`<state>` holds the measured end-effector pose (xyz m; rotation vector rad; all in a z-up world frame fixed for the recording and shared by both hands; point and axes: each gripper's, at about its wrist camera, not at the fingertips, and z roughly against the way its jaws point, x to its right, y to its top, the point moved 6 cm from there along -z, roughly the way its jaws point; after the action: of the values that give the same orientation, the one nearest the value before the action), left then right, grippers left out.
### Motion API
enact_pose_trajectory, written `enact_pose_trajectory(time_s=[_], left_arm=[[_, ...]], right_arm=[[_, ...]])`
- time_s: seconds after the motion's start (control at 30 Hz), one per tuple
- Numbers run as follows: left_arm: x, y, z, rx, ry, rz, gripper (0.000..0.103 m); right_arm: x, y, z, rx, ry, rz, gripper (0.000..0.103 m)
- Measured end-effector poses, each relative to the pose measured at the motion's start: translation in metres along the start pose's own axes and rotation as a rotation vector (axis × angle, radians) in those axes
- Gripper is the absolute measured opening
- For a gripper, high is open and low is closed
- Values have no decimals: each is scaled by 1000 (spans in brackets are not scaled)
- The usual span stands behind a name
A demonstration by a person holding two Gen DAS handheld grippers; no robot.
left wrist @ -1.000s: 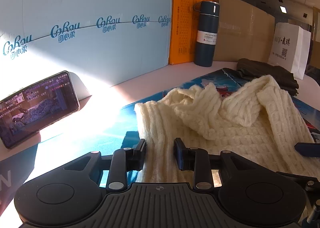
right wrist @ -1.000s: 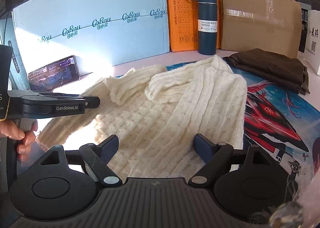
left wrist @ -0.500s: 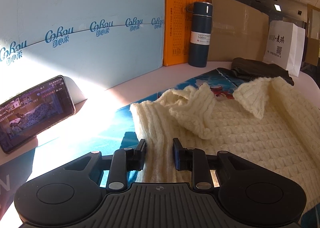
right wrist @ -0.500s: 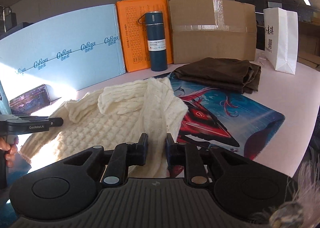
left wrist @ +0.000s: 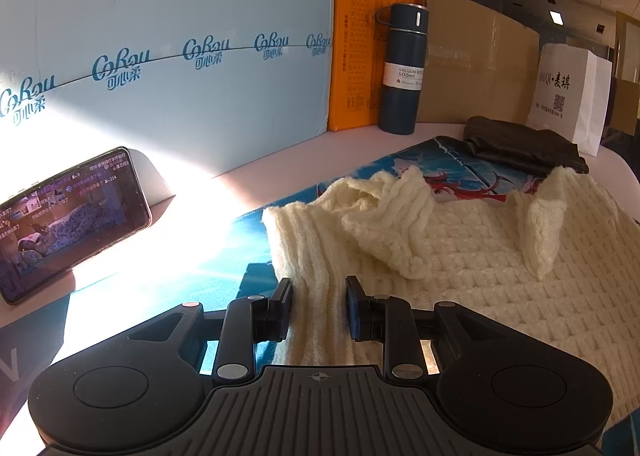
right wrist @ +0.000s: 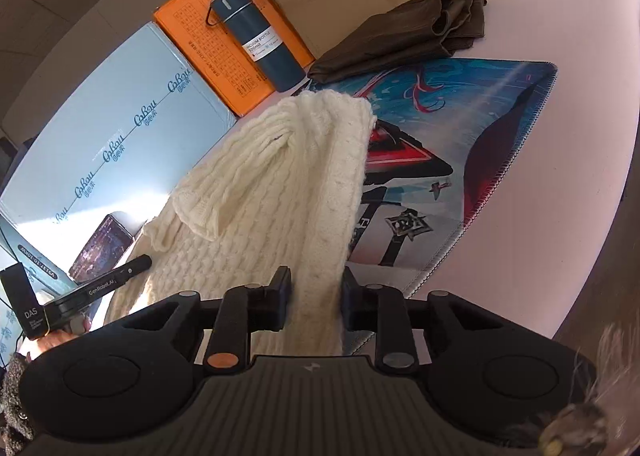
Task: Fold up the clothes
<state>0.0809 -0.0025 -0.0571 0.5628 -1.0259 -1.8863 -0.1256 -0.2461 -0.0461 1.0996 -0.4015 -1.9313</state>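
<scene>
Cream cable-knit fills both views: the sweater (left wrist: 460,256) lies on the printed mat (right wrist: 460,144), spread from the mat's left edge toward its middle, with the table's (right wrist: 580,36) bare pink surface beyond. We have the left gripper (left wrist: 318,306) clamped on the ribbed hem at the near left corner, and the right gripper (right wrist: 314,302) clamped on the opposite side edge, where the knit rises into the jaws. We judge this the start of a fold: both near corners are pinched and nothing is yet laid over. Next we would need to lift both together and keep the edge taut, or the thick knit will sag. One sleeve (left wrist: 388,224) lies bunched across the body and another fold stands up by the far edge, so the sweater is far from flat. A folded brown garment (right wrist: 420,32) sits at the mat's far edge.
</scene>
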Motion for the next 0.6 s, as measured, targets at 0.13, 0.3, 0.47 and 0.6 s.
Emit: enact_pose_trajectory(time_s=[0.13,0.3,0.47,0.6], left_arm=[[-7,5,0,23,69,-8,24],[-17,15,0,67,185,-64,23],[-16,17,-6,74,271,-143,28],[-23,17,-2,72,303,-115,41]], right_arm=[[-22,-14,-3,-49,88,91,18],[-69,-48,-4,-174,348,227,18],[-112,-82,-3,-295,516,374,26],[-109,-76,12,-260,557,434,44]])
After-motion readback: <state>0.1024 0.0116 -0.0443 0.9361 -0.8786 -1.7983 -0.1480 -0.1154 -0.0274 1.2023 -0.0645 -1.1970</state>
